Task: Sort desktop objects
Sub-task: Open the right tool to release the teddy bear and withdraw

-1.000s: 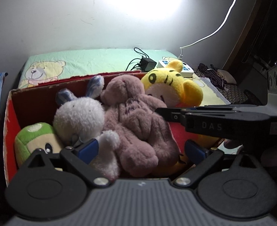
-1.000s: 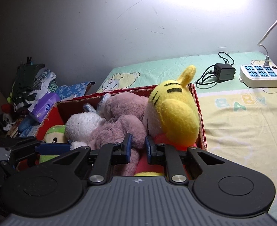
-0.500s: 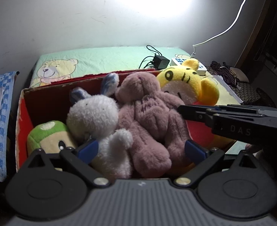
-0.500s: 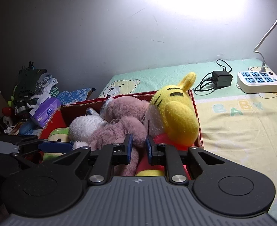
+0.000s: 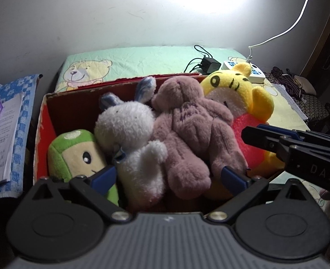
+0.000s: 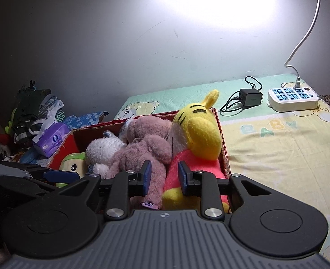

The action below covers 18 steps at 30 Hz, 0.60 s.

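Note:
A red cardboard box (image 5: 41,116) (image 6: 221,130) holds several plush toys: a green one (image 5: 75,154) at the left, a white bunny (image 5: 129,125), a pink bear (image 5: 187,123) and a yellow tiger (image 5: 236,89) at the right end. My left gripper (image 5: 168,177) is open wide at the box's near edge, with the bunny and bear behind the gap and nothing gripped. My right gripper (image 6: 164,177) is narrowly open just in front of the pink bear (image 6: 147,143) and the yellow tiger (image 6: 201,125), holding nothing. In the left wrist view it (image 5: 248,134) reaches in from the right beside the tiger.
The box sits on a bear-print baby mat (image 6: 277,148). At the back right lie a white power strip (image 6: 293,97) and a black charger (image 6: 250,96). Left of the box are a purple tissue pack (image 6: 52,140), papers on a blue towel (image 5: 3,134) and piled clothes (image 6: 34,107).
Both grippers have drawn back a little from the box, so more of the toys shows. The right jaws stand slightly wider apart. The toys have not moved.

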Each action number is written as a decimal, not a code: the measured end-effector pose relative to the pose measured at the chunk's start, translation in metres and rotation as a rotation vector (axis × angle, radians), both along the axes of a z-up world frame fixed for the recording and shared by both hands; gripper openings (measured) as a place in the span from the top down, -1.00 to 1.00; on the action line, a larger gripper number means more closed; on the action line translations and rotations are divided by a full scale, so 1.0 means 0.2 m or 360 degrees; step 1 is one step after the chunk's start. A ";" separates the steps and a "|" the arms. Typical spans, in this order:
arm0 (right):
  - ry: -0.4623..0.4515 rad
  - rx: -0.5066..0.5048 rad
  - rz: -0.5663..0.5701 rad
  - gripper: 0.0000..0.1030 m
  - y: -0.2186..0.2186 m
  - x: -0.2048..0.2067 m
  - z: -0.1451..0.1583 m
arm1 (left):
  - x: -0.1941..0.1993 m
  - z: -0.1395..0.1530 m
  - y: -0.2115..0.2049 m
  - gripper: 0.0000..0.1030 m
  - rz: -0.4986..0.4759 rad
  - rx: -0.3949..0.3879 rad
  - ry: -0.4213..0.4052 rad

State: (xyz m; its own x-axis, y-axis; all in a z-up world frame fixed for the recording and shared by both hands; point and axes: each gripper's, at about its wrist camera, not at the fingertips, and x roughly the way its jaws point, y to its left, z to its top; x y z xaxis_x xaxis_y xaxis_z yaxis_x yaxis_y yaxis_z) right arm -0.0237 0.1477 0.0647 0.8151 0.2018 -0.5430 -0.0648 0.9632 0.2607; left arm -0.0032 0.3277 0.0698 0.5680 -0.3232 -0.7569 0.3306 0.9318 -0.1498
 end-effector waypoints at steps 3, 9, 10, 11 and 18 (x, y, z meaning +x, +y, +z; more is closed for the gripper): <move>-0.0001 0.0037 -0.0033 0.47 -0.01 -0.03 0.01 | -0.02 0.01 -0.01 -0.96 0.0026 0.0038 -0.0008; -0.0033 0.0060 -0.0077 0.47 -0.03 -0.09 0.03 | -0.05 0.02 -0.06 -0.97 0.0072 0.0138 -0.0016; -0.0038 0.0065 -0.0081 0.47 -0.04 -0.10 0.03 | -0.05 0.03 -0.08 -0.97 0.0072 0.0159 -0.0027; -0.0041 0.0070 -0.0085 0.47 -0.05 -0.11 0.03 | -0.06 0.03 -0.09 -0.97 0.0071 0.0183 -0.0044; -0.0023 0.0119 -0.0051 0.34 -0.16 -0.12 0.03 | -0.12 0.09 -0.22 -0.98 0.0138 0.0268 -0.0125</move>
